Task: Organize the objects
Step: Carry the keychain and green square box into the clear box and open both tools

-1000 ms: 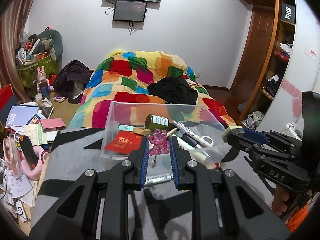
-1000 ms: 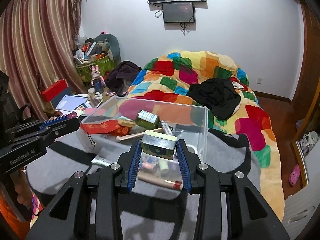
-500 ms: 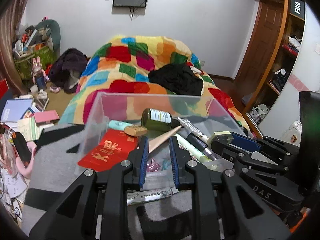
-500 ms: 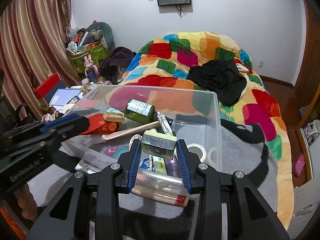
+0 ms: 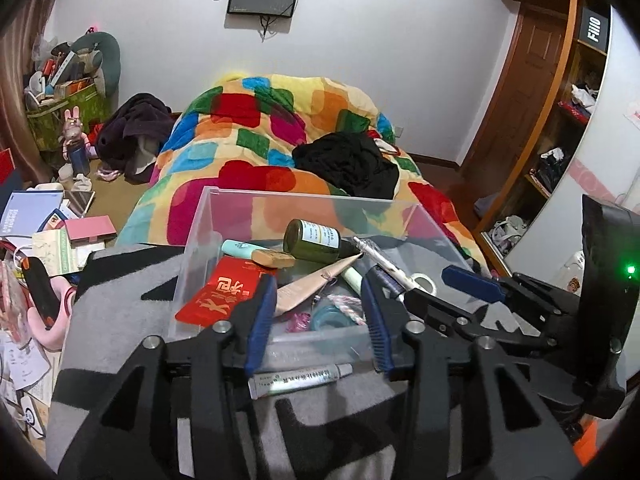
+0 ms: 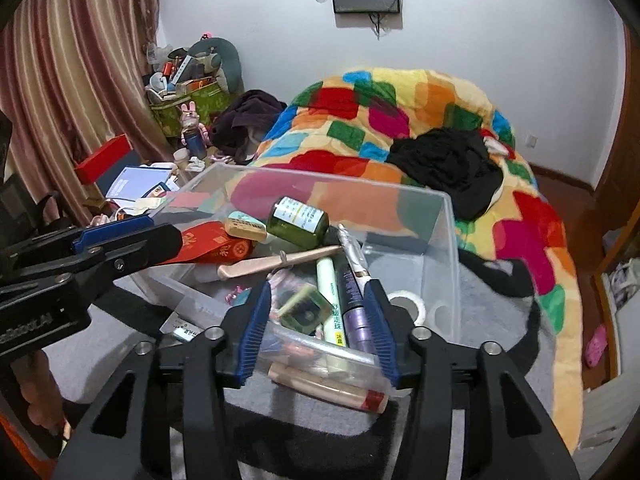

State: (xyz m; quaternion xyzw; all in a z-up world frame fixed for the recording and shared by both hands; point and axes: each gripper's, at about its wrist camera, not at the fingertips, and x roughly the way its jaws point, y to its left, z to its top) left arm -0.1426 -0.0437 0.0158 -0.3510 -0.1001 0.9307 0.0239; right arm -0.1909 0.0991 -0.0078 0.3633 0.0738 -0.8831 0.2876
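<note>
Now, from the left wrist view, the left claw (image 5: pixel 318 316) hangs over the near edge of the clear plastic bin (image 5: pixel 304 200), which sits on a grey and black blanket (image 5: pixel 120 304) at the foot of the bed. Its jaws have just been opening and stand apart, released, with nothing pinched between the blue pads. Below the gap, inside the bin, lie a small pink trinket (image 5: pixel 299 320) and a teal ring (image 5: pixel 330 316). Further in are a red envelope (image 5: pixel 224 294), a green bottle (image 5: pixel 314 240), a tan tube (image 5: pixel 316 284) and a roll of white tape (image 5: pixel 424 282). A white ointment tube (image 5: pixel 300 380) lies on the blanket outside the bin, against its near wall. The right claw (image 5: pixel 472 284) reaches in from the right, over the bin's right side.

Next, from the right wrist view, the right claw (image 6: pixel 316 322) also stands over the bin's (image 6: pixel 448 240) near wall. Its jaws have just been opening too and are released: the small green box (image 6: pixel 306 312) sits tilted on the bin's contents between the pads, touching neither. Just beside it lie a pale green tube (image 6: pixel 332 296) and a dark purple tube (image 6: pixel 352 300). A beige tube with a red cap (image 6: pixel 332 390) lies on the blanket outside the bin's front. The left claw (image 6: pixel 120 236) enters from the left, above the red envelope (image 6: pixel 212 244).
</note>
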